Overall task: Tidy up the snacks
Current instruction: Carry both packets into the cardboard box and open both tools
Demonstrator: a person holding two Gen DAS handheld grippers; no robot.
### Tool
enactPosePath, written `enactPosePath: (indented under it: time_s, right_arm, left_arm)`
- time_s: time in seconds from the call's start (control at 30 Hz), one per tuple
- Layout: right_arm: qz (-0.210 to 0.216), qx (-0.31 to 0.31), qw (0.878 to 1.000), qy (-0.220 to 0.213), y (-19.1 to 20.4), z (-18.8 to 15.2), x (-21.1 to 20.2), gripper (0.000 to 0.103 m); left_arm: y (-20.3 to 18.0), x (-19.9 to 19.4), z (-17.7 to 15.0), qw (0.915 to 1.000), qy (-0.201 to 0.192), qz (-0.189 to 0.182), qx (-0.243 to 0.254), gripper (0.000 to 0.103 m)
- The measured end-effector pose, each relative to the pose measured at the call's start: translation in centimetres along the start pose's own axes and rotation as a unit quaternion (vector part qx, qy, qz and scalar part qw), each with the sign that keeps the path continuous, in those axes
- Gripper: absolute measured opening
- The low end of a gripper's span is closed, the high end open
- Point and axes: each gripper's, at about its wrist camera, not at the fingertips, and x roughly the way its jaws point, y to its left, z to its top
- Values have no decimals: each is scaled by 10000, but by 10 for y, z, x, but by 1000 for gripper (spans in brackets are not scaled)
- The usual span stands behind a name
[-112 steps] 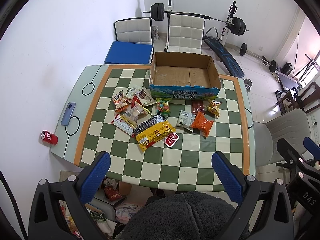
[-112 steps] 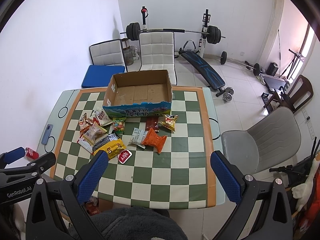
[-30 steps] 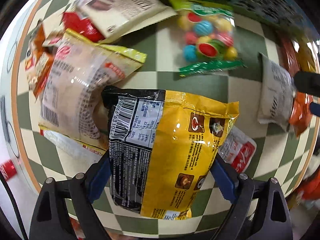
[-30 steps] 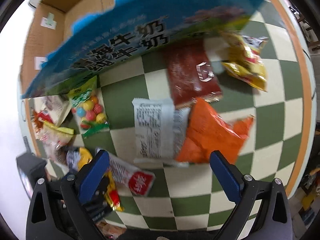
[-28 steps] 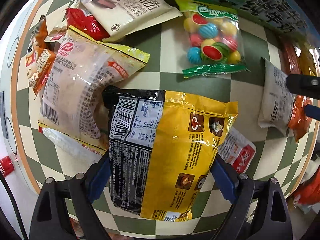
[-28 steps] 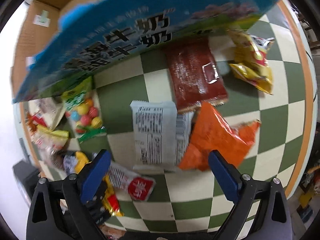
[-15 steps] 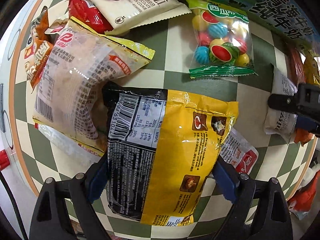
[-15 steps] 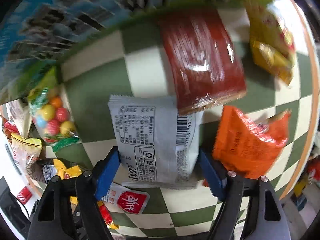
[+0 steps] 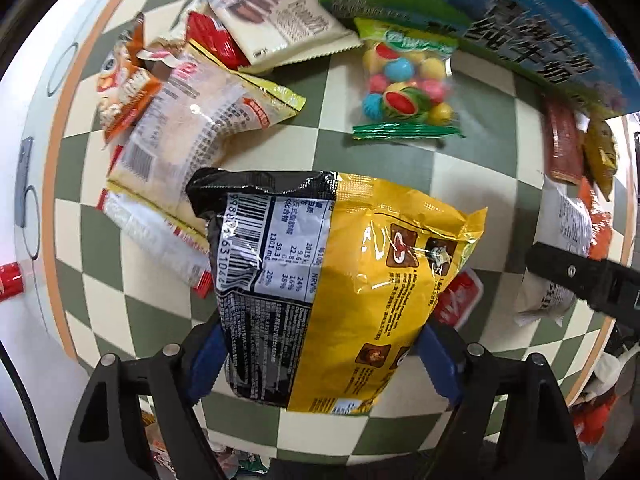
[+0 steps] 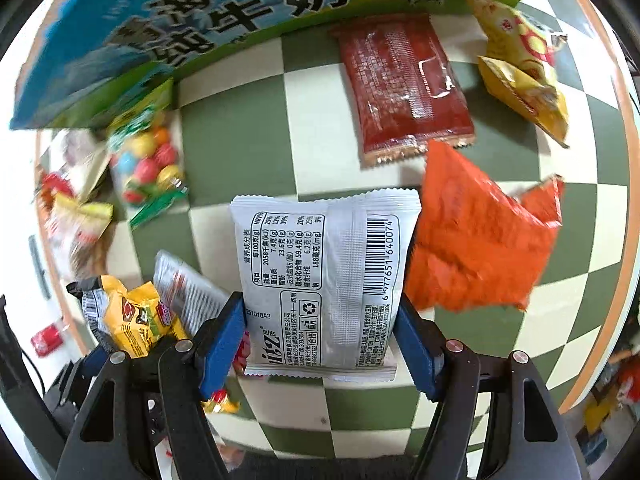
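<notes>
In the left wrist view, the left gripper (image 9: 320,364) pinches the yellow-and-black bag (image 9: 340,280) at centre frame by its lower sides; it looks light, slick and crushable, best held at the edges. In the right wrist view, the right gripper (image 10: 320,344) clamps the white packet (image 10: 324,280) at lower centre, soft and light, below the blue carton (image 10: 200,20) at the top.

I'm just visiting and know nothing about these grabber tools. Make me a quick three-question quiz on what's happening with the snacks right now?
1. True or false: the left gripper has its blue fingers pressed on either side of the yellow and black bag.
2. Which packet sits between the fingers of the right gripper?
A. orange bag
B. white packet with a barcode
C. bag of coloured candy balls
3. Fill in: the dark red packet lies on the checkered table just in front of the blue and green ____.

Key
1. True.
2. B, the white packet.
3. Box.
</notes>
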Motion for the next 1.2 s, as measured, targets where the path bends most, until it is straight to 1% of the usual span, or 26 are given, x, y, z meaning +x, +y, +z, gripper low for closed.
enactPosePath:
  time_s: [0.1, 0.17, 0.27, 0.33, 0.43, 0.47, 0.5, 0.57, 0.63, 0.67, 0.7, 0.77, 0.8, 0.87, 0.9, 0.97, 1.0, 1.1, 1.2]
  right_arm:
    - [139, -70, 9999, -20, -1, -22, -13, 74]
    - [237, -121, 9996, -43, -5, -26, -29, 74]
    - [402, -215, 9988, -198, -10, -40, -59, 74]
    - [530, -267, 9977, -337, -14, -43, -82, 74]
    - [704, -329, 9951, -610, -19, -42, -124, 74]
    - [783, -331, 9937, -725, -22, -38, -141, 74]
    - [835, -343, 9927, -801, -28, -25, -158, 74]
    - [974, -347, 9895, -1010, -33, -13, -191, 74]
    - [1101, -389, 9863, -1165, -30, 13, -213, 74]
    - [1116, -401, 9849, -1265, -30, 22, -224, 74]
    - [1116, -399, 9838, -1346, -27, 36, -230, 74]
    - [1047, -443, 9819, -1517, -26, 63, -242, 74]
    - [1014, -447, 9809, -1599, -29, 79, -247, 74]
    - [915, -502, 9817, -1595, -20, 118, -242, 74]
    - [891, -476, 9818, -1606, -19, 134, -239, 74]
    - [771, -525, 9834, -1556, -16, 162, -229, 74]
    - [700, -530, 9843, -1534, -13, 179, -222, 74]
    - [556, -567, 9875, -1359, -11, 215, -198, 74]
    - [404, -663, 9902, -1164, -6, 247, -179, 74]
  left_arm:
    - [1, -18, -9, 9999, -91, -104, -86, 81]
    - [1, -36, -12, 9994, -262, -200, -46, 81]
    - [-2, -73, -15, 9973, -632, -362, -7, 81]
    - [-6, -105, -13, 9944, -925, -502, 58, 81]
    - [-24, -158, 8, 9892, -1243, -762, 173, 81]
    - [-36, -172, 26, 9883, -1269, -823, 201, 81]
    - [-43, -184, 39, 9870, -1305, -909, 241, 81]
    - [-52, -204, 70, 9849, -1361, -1030, 296, 81]
    - [-59, -214, 96, 9838, -1416, -1059, 299, 81]
    - [-62, -218, 115, 9828, -1460, -1090, 297, 81]
    - [-64, -221, 127, 9827, -1467, -1088, 320, 81]
    - [-71, -220, 164, 9832, -1398, -1126, 325, 81]
    - [-74, -217, 177, 9838, -1353, -1123, 341, 81]
    - [-79, -202, 213, 9861, -1147, -1142, 384, 81]
    - [-81, -197, 225, 9870, -1054, -1168, 330, 81]
    - [-88, -177, 256, 9886, -778, -1241, 342, 81]
    - [-91, -166, 267, 9892, -646, -1287, 271, 81]
    - [-101, -135, 299, 9891, -298, -1413, 273, 81]
    - [-110, -111, 320, 9895, -93, -1422, 234, 81]
